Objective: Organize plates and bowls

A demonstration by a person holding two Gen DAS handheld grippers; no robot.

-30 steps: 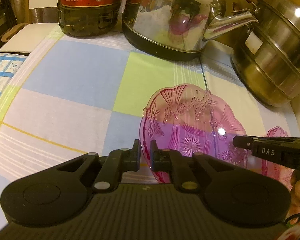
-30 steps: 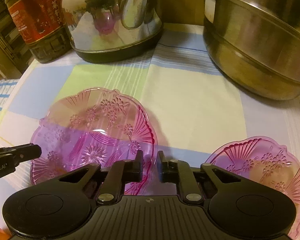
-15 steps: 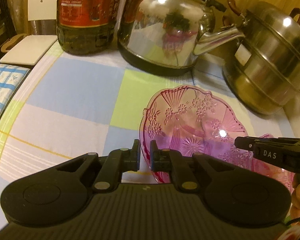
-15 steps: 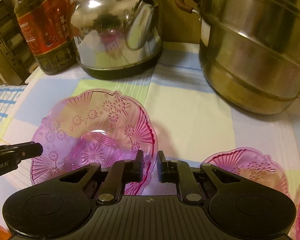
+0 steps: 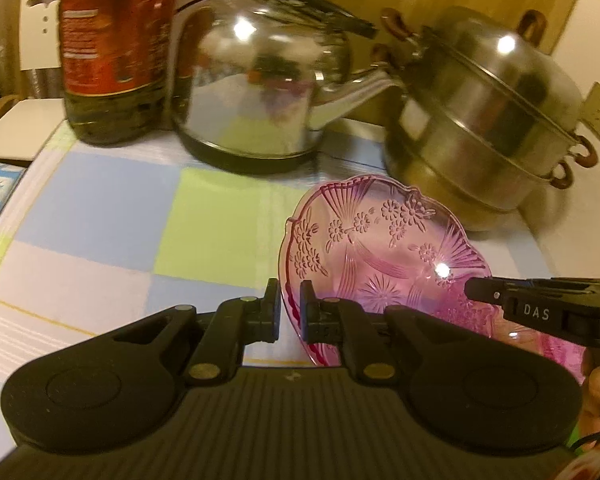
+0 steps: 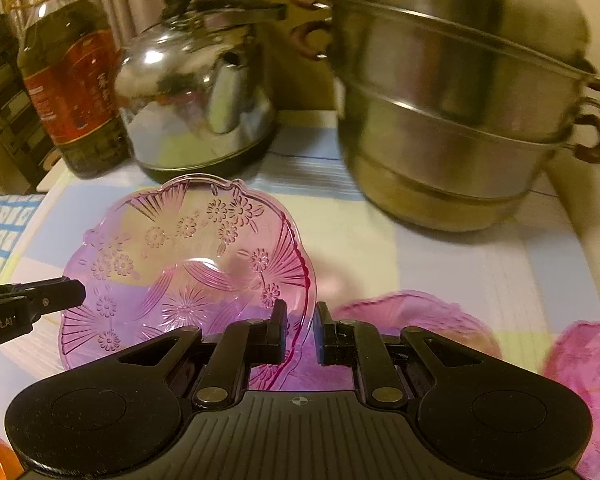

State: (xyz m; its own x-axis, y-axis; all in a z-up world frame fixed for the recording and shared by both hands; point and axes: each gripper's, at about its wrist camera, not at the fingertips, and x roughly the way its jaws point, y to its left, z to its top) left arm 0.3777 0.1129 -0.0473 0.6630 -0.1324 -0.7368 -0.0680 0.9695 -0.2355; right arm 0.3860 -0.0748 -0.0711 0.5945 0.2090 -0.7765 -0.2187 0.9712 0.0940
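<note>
Checked worktop: pink pressed-glass plate now lifted.
Left claw and right claw clamp opposite rims, raising it clear, ready for stacking.

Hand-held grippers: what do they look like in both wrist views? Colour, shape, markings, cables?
Both are matte black. The left hand-held gripper and the right hand-held gripper each have two short flat fingers on angled link arms with brass-coloured pivot pins, two rounded lobes and a ribbed centre plate. Seen side-on, the right one reads "DAS" in white and the left one "RobotAI". A thin dark cable trails at the lower right.
</note>
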